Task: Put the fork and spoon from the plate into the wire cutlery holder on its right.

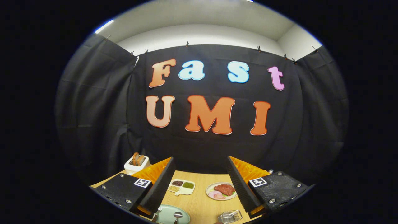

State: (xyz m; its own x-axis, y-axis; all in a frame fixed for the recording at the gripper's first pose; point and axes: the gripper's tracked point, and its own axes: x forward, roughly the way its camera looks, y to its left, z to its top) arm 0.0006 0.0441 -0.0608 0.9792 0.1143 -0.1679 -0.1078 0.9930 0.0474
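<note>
A pale green plate lies on the wooden table low between my fingers, close to the left one. On it I see the bowl of a spoon and the tines of a fork at its left rim. The wire cutlery holder stands to the plate's right, just inside my right finger. My gripper is open, held high above the table, with nothing between its black ribbed pads.
Farther back on the table sit a white divided dish of beans and a plate with meat and sliced food. A white toaster with toast stands at the back left, beyond my left finger.
</note>
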